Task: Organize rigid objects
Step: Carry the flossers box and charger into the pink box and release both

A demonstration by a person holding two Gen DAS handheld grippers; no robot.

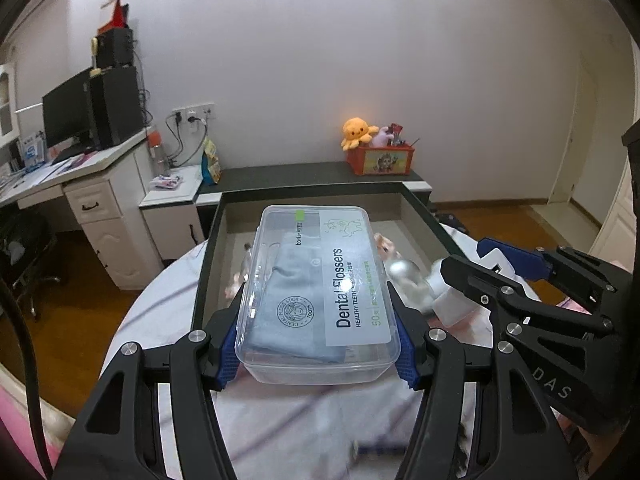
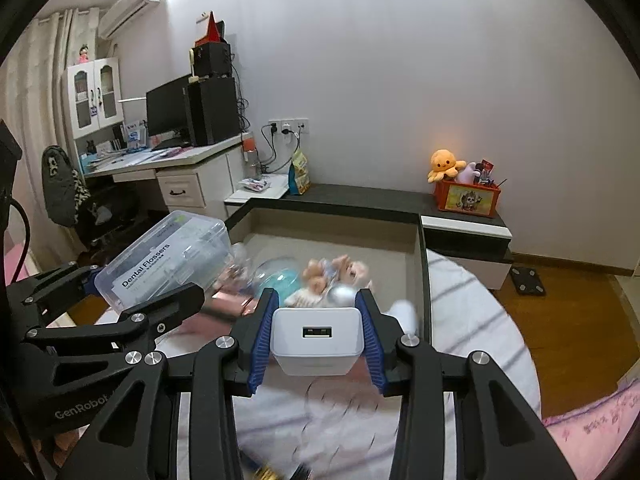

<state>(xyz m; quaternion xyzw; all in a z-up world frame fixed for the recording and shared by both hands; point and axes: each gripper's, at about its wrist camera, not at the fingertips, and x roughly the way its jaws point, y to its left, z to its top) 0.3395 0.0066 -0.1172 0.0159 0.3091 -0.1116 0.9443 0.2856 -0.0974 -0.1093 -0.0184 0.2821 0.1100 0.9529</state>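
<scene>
A clear plastic box (image 1: 318,296) clamped between the left gripper's (image 1: 316,340) blue pads carries a white label reading "Dental Flossers", "HEALTHY TEETH" and "50"; a round seal on the packet inside reads "DENTAL FLOSS STICK TOOTH". In the left wrist view the right gripper's (image 1: 496,258) black frame shows "DAS". In the right wrist view the left gripper's frame reads "GenRobot".

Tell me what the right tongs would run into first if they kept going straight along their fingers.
Probably the blurred soft toys lying in the open tray just beyond the white charger that the right tongs hold. Motion blur leaves depth unclear.
</scene>
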